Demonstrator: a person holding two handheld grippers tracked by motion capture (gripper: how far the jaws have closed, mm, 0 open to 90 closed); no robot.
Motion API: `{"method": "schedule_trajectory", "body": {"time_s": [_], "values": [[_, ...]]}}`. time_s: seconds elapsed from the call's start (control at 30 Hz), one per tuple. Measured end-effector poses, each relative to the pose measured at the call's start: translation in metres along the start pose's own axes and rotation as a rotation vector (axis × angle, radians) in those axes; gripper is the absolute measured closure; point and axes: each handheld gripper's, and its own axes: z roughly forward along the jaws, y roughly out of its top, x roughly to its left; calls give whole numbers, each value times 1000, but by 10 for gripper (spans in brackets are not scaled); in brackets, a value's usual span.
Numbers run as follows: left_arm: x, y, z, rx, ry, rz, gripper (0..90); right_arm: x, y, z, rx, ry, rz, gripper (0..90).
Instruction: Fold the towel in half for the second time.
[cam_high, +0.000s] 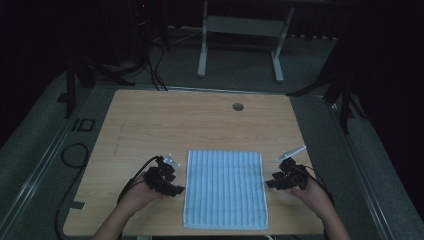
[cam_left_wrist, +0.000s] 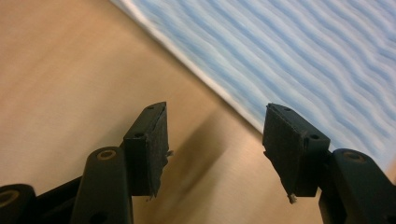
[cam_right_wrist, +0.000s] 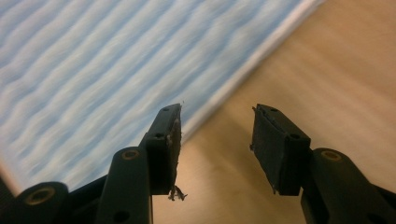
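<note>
Blue striped towel (cam_high: 225, 189) flat at the tabletop's (cam_high: 150, 120) near edge, left gripper (cam_high: 176, 189) and right gripper (cam_high: 270, 183) flanking its side edges, jaws parted, empty, cable hole (cam_high: 238, 106) near the far edge.

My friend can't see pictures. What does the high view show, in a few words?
A blue striped towel lies flat on a wooden table. A person's hands hold a black claw at each side edge of it, the left claw and the right claw, both open and holding nothing.
</note>
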Motion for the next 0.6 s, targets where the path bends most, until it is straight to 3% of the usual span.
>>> {"method": "schedule_trajectory", "body": {"time_s": [0.23, 0.37, 0.6], "values": [[17, 22, 1, 0, 32, -16, 405, -24, 29, 4, 31, -48, 47, 493], [29, 39, 2, -39, 40, -36, 405, -31, 44, 4, 34, -73, 57, 475], [49, 64, 13, -64, 22, -73, 405, -45, 73, 14, 47, -82, 93, 469]]}}
